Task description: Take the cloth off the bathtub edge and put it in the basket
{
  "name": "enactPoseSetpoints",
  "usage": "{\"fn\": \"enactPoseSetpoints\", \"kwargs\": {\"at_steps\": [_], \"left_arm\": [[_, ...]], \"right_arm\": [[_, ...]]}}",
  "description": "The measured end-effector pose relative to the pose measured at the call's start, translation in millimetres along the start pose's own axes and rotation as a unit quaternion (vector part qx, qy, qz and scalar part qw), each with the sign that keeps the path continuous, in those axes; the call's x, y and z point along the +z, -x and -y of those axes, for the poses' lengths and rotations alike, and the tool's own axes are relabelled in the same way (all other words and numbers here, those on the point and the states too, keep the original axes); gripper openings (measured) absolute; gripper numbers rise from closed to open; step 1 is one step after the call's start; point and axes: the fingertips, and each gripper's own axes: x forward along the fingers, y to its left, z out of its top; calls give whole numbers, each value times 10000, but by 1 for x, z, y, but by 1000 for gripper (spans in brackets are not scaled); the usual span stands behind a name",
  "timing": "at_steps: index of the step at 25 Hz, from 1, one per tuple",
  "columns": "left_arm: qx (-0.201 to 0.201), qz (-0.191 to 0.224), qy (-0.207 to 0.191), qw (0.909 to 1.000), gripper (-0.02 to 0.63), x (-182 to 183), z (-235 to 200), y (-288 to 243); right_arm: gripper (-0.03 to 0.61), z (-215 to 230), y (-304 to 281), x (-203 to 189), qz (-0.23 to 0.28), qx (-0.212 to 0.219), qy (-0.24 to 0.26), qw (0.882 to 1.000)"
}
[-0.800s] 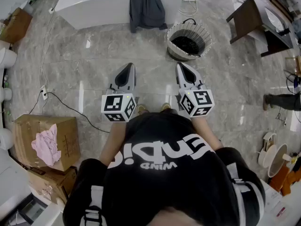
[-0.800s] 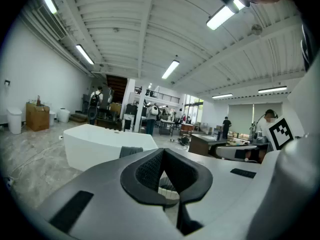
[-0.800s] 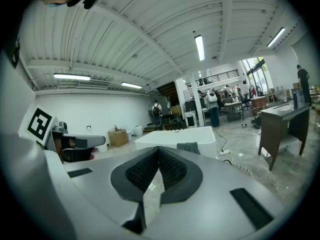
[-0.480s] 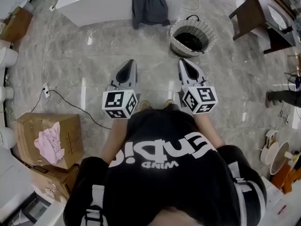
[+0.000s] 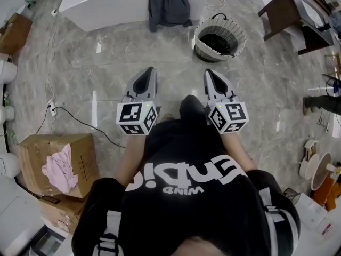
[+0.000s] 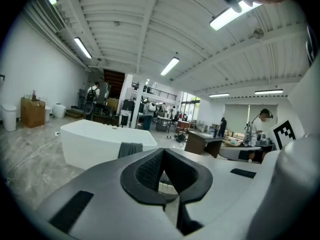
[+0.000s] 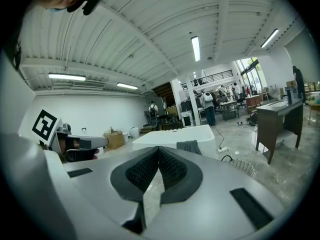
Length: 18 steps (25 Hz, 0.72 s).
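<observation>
The dark grey cloth hangs over the near edge of the white bathtub, at the far side of the scene, with part of it falling down the tub's outer wall. Just to the right of it, on the grey stone floor, stands the round woven basket, apart from the tub; its inside looks dark. Nearer to us we hold the left gripper and the right gripper side by side above the floor, both pointing to the far side and well apart from the cloth and the basket. In each gripper view the jaws are closed, the ribbed pads meeting at the tips with nothing between them. At the near left a cardboard box carries a pink rag, and a black cable runs over the floor beside it. A dark wooden bench stands at the far right.
</observation>
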Motion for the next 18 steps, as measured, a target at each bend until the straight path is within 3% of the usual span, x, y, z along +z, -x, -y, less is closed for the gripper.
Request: {"fn": "enactPoseSetpoints", "kwargs": {"at_steps": [8,18], "left_arm": [[-75,17,18,10000,14,8,-14,-31],[15,-5,33,10000,14,35,-52,-111]], "right_arm": [[14,9,-28,3,-52,-13,-58,10000],[14,46,-116,29,-65,187,-32,9998]]}}
